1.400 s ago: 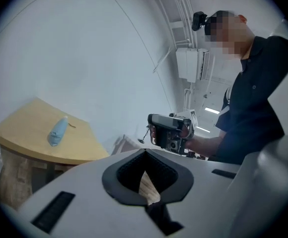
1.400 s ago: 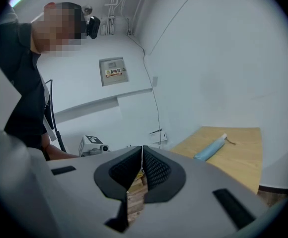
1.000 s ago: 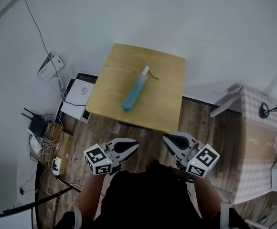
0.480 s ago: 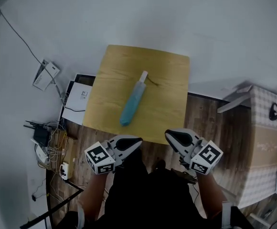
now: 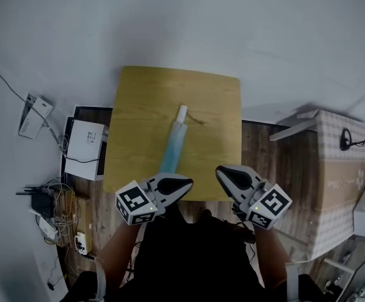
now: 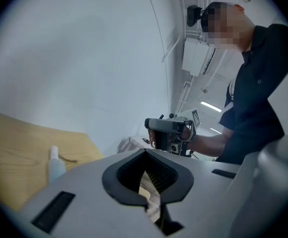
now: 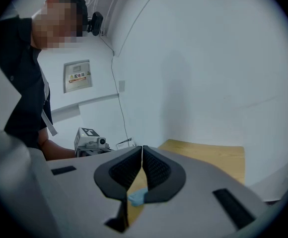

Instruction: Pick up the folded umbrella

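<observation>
1. Folded umbrella (image 5: 172,148): blue with a white handle at the far end. It lies flat on the wooden worktop (image 5: 211,106), running roughly lengthwise away from the person. Its near end comes close to the near edge, where the left hand-held gripper (image 5: 184,185) partly covers it in the head view.
2. The left hand-held gripper has its jaws clenched together with nothing in them. It hangs over the near edge, not touching the umbrella.
3. The right hand-held gripper (image 5: 221,171) is likewise closed and empty, a little to the right of the umbrella's near end. Its own view shows a strip of blue beyond the jaws, not between them.
4. Risk: neither pair of jaws is parted, so going in like this would likely shove the umbrella rather than take it.
5. Risk: the sleeve looks rounded and smooth, so a pinch off its centre line could make it roll or squirt out sideways.
6. Risk: a grip on one end only may let the long body droop and slip. A sideways nudge near the edge could send it to the floor.
</observation>
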Tool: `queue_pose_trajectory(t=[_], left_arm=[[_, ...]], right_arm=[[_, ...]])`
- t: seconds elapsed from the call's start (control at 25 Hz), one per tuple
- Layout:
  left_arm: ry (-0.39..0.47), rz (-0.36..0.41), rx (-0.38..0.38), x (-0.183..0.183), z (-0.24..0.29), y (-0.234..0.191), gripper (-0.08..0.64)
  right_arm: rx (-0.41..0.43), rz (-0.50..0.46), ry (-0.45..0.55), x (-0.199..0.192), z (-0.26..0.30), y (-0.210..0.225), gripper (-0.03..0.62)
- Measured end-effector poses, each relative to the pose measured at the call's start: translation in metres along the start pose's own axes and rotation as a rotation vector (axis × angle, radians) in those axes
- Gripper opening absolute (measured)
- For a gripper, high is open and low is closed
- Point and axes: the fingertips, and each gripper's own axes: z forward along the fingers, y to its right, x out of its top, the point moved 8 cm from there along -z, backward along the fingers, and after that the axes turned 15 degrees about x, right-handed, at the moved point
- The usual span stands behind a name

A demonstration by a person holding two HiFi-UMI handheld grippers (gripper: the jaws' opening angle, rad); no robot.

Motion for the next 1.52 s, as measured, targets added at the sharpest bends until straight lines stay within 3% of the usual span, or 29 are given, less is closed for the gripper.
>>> queue_pose_trajectory(t=[0.28, 0.44, 0.68, 0.8, 1.04, 1.16, 1.32, 1.52], left_arm=[[-0.042, -0.01, -0.039, -0.002, 0.019, -0.044, 0.011], [-0.097, 0.006, 0.019, -0.011, 0.035, -0.066, 0.011], [-0.187, -0.049, 0.152, -0.024, 0.074, -0.088, 0.015], [-0.303, -0.06, 0.242, -0.037, 0.096, -0.09, 0.163], [-0.48, -0.107, 0.397, -0.068, 0.131, -0.092, 0.341], [-0.558, -0.106, 0.435, -0.085, 0.147, -0.084, 0.392], [-0.642, 0.033, 0.521, -0.104, 0.171, -0.079, 0.434], [-0.699, 0.081, 0.573, -0.121, 0.197, -0.077, 0.449]], right_arm=[[-0.113, 0.0, -0.057, 0.0, 0.005, 0.017, 0.02], [-0.116, 0.033, -0.077, -0.006, 0.007, 0.038, 0.02], [-0.028, 0.042, -0.093, -0.007, -0.003, 0.084, 0.02], [0.011, 0.063, -0.084, -0.012, -0.016, 0.109, 0.02], [0.074, 0.127, -0.088, -0.034, -0.028, 0.151, 0.02], [0.094, 0.145, -0.085, -0.041, -0.036, 0.163, 0.02], [0.104, 0.159, -0.098, -0.048, -0.051, 0.175, 0.02], [0.099, 0.17, -0.104, -0.055, -0.071, 0.184, 0.02]])
